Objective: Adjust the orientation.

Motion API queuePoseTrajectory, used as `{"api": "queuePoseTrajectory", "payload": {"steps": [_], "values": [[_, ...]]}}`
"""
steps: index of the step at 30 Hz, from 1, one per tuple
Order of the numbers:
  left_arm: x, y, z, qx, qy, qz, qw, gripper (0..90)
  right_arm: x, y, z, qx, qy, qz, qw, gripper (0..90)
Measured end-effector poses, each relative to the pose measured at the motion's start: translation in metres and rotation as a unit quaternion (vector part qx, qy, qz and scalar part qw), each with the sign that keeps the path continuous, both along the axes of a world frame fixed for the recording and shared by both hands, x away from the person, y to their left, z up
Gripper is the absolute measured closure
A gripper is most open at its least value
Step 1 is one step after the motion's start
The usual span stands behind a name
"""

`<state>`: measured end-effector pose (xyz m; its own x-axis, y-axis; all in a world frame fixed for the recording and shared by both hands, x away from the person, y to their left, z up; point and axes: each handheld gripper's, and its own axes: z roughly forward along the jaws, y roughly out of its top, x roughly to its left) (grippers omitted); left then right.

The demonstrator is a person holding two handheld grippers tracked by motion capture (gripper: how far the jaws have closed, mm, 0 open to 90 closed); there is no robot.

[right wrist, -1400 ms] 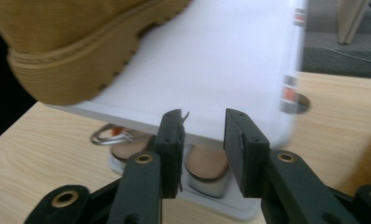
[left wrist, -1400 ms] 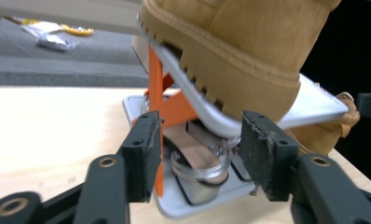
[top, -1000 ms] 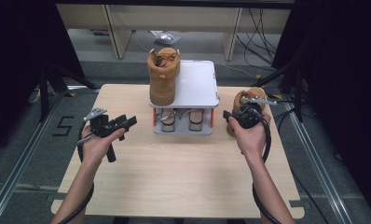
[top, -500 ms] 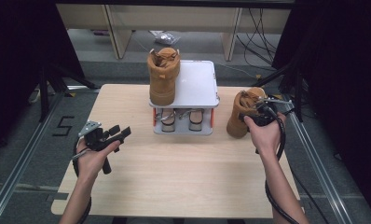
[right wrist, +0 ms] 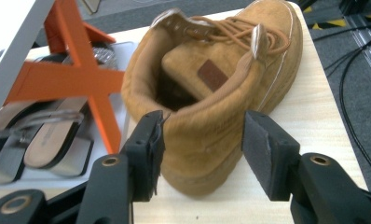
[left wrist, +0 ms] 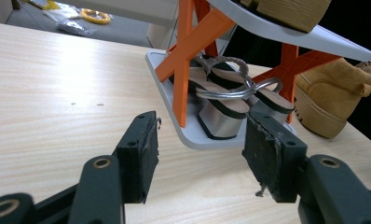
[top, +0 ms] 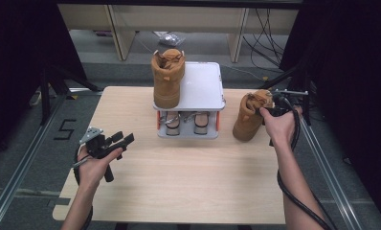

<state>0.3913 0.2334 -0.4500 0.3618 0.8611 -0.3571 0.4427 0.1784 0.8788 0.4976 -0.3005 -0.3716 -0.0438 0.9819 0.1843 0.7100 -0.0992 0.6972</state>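
A tan suede boot (top: 248, 120) (right wrist: 221, 93) stands on the table right of the two-tier shoe rack (top: 205, 79). My right gripper (top: 266, 111) (right wrist: 202, 149) sits at the boot's heel. Its jaws have just been opening and straddle the heel collar, with a gap at the right pad (right wrist: 263, 144). A matching boot (top: 167, 76) stands on the rack's white top shelf. A pair of silver-heeled sandals (top: 184, 122) (left wrist: 230, 98) lies on the lower shelf. My left gripper (top: 124, 140) (left wrist: 200, 154) hovers over the table's left side, open, with nothing between its jaws.
The rack's orange cross legs (left wrist: 188, 51) stand close to the sandals. The table's right edge (top: 286, 158) runs just beside the boot on the table. Cables (top: 270, 28) and shelving legs lie on the floor beyond the far edge.
The right hand has drawn back to the right, its jaws spreading off the boot, which now stands on the table. The left hand has dropped toward the near left.
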Motion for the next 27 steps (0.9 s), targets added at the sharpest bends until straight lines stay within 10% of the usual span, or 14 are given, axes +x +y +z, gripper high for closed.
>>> {"api": "queuePoseTrajectory", "payload": {"steps": [2, 4, 5, 8, 27], "values": [[-0.001, -0.002, 0.0, -0.002, -0.001, -0.001, 1.0, 44.3, 0.004, 0.0, -0.001, -0.002, 0.002, -0.007, 1.0, 49.9], [-0.001, -0.002, 0.0, -0.004, -0.002, -0.003, 1.0, 44.3, 0.007, 0.008, 0.002, 0.045, 0.038, -0.049, 0.997, 50.6], [-0.001, -0.002, 0.0, -0.004, -0.002, -0.003, 1.0, 44.3, 0.013, -0.002, -0.002, 0.002, 0.003, -0.012, 0.9999, 51.0], [-0.001, -0.001, 0.0, -0.004, -0.001, -0.001, 1.0, 44.5, 0.016, 0.009, 0.003, 0.053, 0.047, -0.07, 0.9951, 53.0], [-0.001, 0.0, -0.002, -0.008, 0.002, -0.001, 1.0, 44.6, 0.039, 0.009, -0.01, 0.042, 0.091, -0.112, 0.9887, 51.3]]}}
